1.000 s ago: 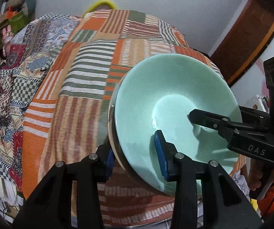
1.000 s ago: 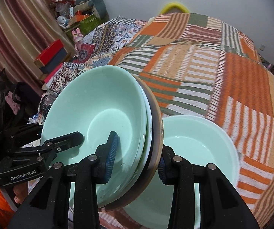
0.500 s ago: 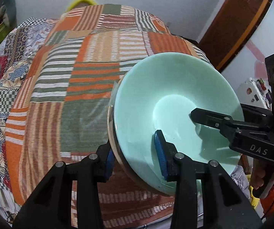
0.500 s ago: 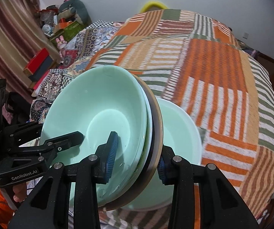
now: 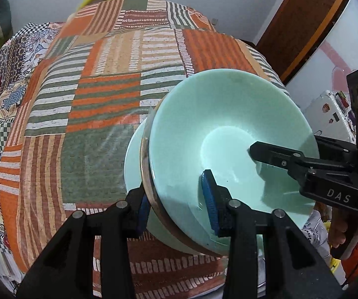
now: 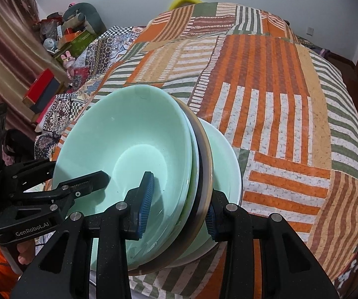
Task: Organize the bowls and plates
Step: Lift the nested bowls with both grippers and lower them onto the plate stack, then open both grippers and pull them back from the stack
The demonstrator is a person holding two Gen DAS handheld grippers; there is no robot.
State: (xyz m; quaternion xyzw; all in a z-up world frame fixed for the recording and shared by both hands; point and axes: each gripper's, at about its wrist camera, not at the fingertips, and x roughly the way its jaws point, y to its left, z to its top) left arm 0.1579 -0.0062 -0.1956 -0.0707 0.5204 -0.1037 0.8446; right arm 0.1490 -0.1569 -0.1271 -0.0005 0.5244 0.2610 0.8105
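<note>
The stack (image 5: 228, 129) of pale green bowls on a darker-rimmed plate was held tilted above the patchwork-covered bed (image 5: 104, 87), over another green bowl (image 6: 226, 154) lying on the cover. The stack hid most of that lower bowl, and how many pieces were nested could not be made out. The left tool (image 5: 176, 204) was clamped on the stack's rim at one side, the right tool (image 6: 179, 204) on the opposite side (each with one blue pad inside the top bowl, the other behind the plate). Both tools pointed steeply downward. A hand (image 5: 338, 226) was only partly visible behind the right tool.
</note>
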